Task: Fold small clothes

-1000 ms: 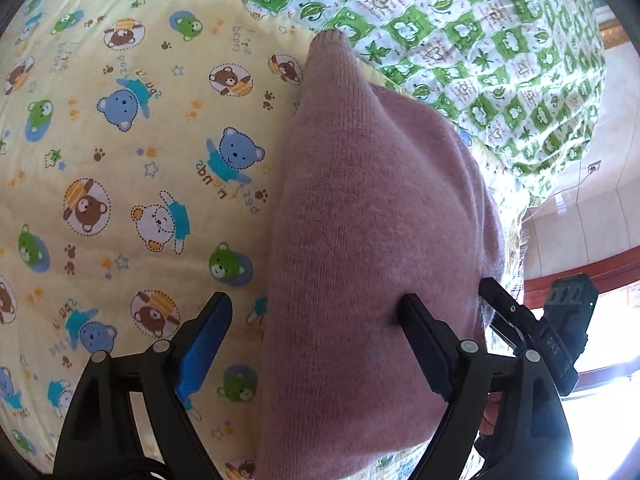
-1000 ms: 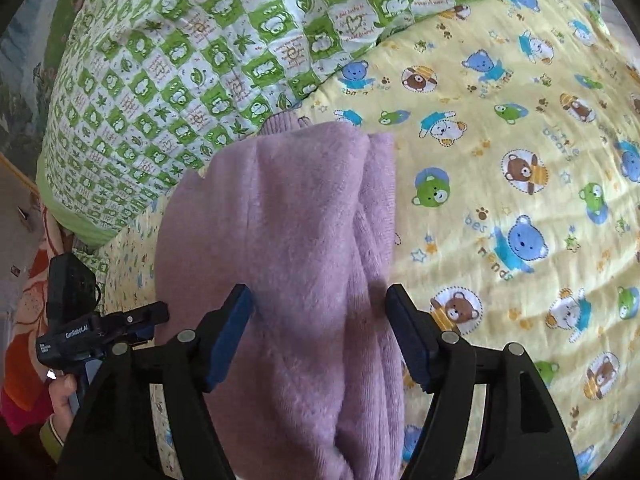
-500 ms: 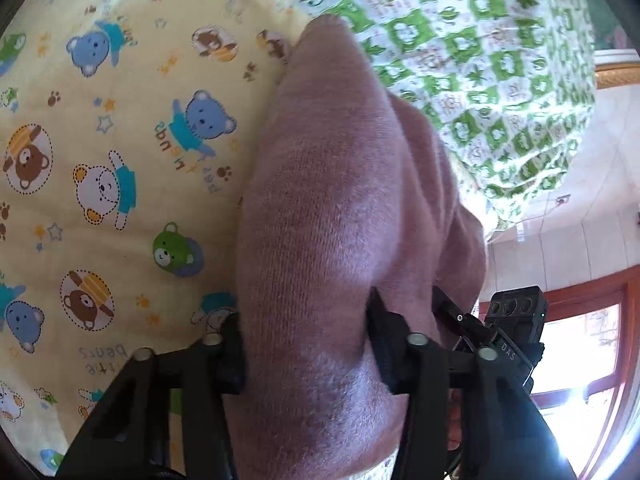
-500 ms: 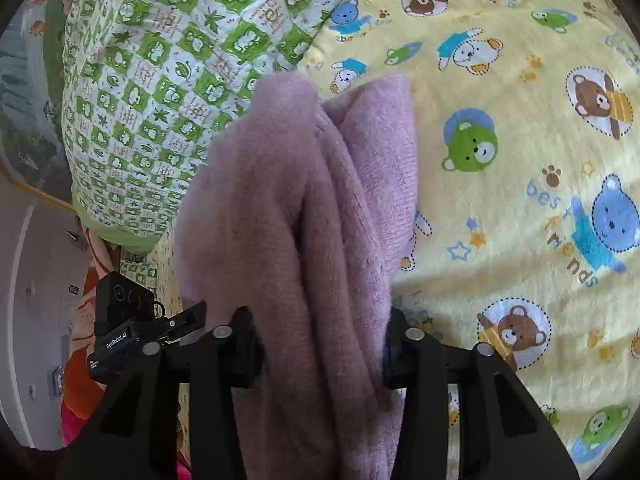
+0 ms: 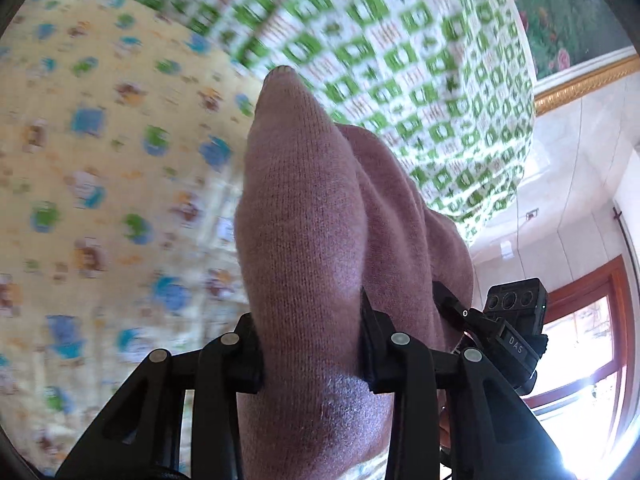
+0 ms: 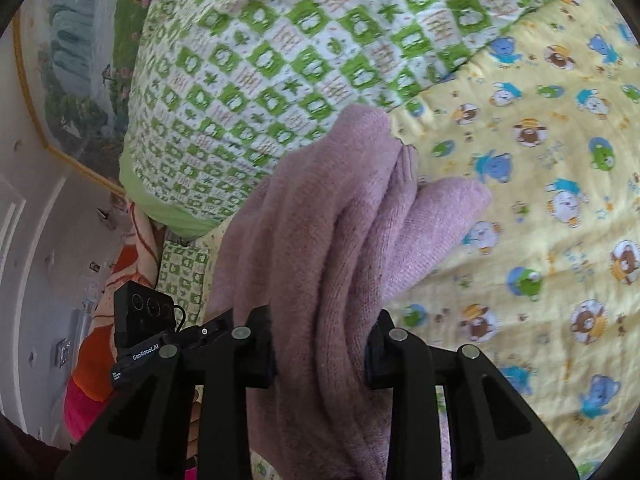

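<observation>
Both black two-finger tongs are clamped on a bunched pink knitted garment [image 5: 304, 216], the left tongs [image 5: 312, 344] and right tongs [image 6: 320, 344] each pinching a thick wad of it. It is lifted above the yellow bear-print bedsheet [image 6: 540, 208], near a green-checked quilt [image 6: 260, 60]. To fold well, carry both ends level, lay the edge down evenly, then release.

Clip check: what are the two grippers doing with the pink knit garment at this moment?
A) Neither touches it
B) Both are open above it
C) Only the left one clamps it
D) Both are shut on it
D: the left gripper and the right gripper each have their fingers pressed into bunched folds of the pink garment, above the yellow bear-print sheet.
</observation>
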Action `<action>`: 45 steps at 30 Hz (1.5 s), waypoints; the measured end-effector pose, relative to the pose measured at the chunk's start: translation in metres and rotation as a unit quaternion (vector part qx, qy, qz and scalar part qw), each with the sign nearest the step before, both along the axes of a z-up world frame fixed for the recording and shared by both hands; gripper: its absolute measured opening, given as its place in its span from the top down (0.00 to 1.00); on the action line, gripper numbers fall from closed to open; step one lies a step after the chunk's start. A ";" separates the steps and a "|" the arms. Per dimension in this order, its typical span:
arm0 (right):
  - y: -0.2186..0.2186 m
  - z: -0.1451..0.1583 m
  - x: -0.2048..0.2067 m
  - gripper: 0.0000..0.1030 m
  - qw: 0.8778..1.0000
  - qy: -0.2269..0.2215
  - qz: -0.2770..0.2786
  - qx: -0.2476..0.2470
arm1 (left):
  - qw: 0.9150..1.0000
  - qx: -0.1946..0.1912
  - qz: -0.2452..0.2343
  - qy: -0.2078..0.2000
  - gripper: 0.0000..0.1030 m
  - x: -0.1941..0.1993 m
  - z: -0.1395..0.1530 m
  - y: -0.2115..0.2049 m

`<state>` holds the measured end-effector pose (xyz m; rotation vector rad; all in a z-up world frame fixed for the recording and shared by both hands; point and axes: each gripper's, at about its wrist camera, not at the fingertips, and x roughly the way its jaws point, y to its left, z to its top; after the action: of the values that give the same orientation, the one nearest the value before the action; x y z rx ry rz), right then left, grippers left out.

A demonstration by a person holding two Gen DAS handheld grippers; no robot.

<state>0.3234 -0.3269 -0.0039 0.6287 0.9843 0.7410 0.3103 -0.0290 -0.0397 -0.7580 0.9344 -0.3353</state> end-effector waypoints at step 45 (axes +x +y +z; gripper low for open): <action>0.147 -0.040 -0.076 0.44 0.994 0.004 0.009 -0.109 | 0.994 0.028 0.022 0.103 0.26 -0.121 -0.080 0.197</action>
<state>0.2470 -0.1803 -0.0437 0.4330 1.0627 0.6364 0.1888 0.1684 -0.1201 -0.7710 1.1143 -0.1940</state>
